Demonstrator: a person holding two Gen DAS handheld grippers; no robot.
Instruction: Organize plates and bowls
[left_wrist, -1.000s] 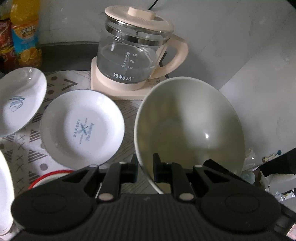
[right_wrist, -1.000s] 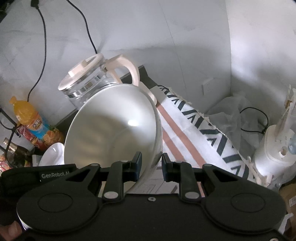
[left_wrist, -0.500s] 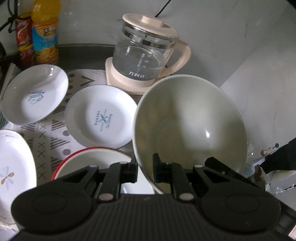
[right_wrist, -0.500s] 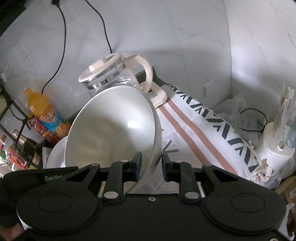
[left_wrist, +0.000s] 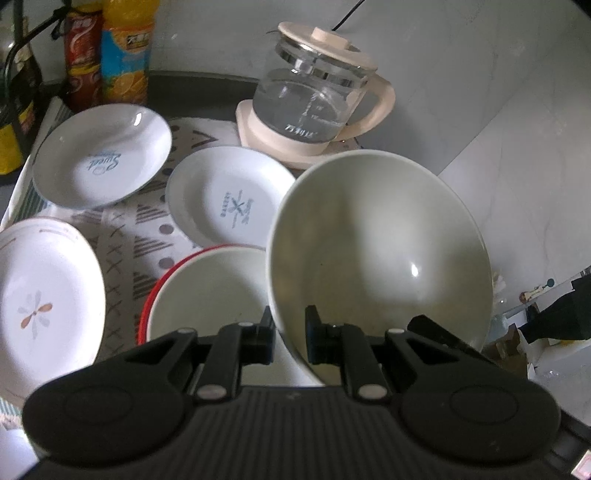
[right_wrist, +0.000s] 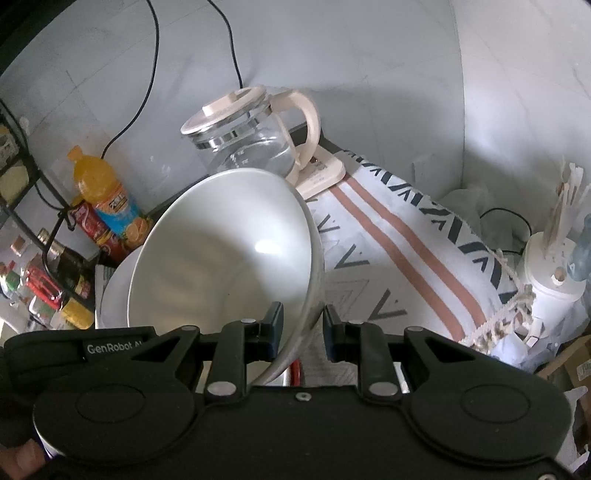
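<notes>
Both grippers are on the same big pale bowl (left_wrist: 376, 254) here, and it is up off the table, tipped so its hollow faces the cameras. The left gripper (left_wrist: 289, 334) has its jaws drawn in narrow, pinching the bowl's near rim, one pad inside and one outside. The right gripper (right_wrist: 303, 330) does the same on the opposite rim, jaws narrow and clamped across the wall. In the left wrist view, a red-rimmed bowl (left_wrist: 207, 291) sits directly beneath, partly hidden by the held bowl's edge. Beyond it lies a white plate with a blue crossed emblem (left_wrist: 231, 197), and farther left another white plate with blue script (left_wrist: 101, 155). At the left edge, a plate with a petal motif (left_wrist: 44, 299) rests on the patterned cloth (left_wrist: 125, 236). A glass kettle (left_wrist: 314, 99) on its cream base stands at the back, near the wall, with an orange drink bottle (left_wrist: 125, 51) off to the left. In the right wrist view, the striped cloth (right_wrist: 399, 251) runs off to the right of the bowl.
</notes>
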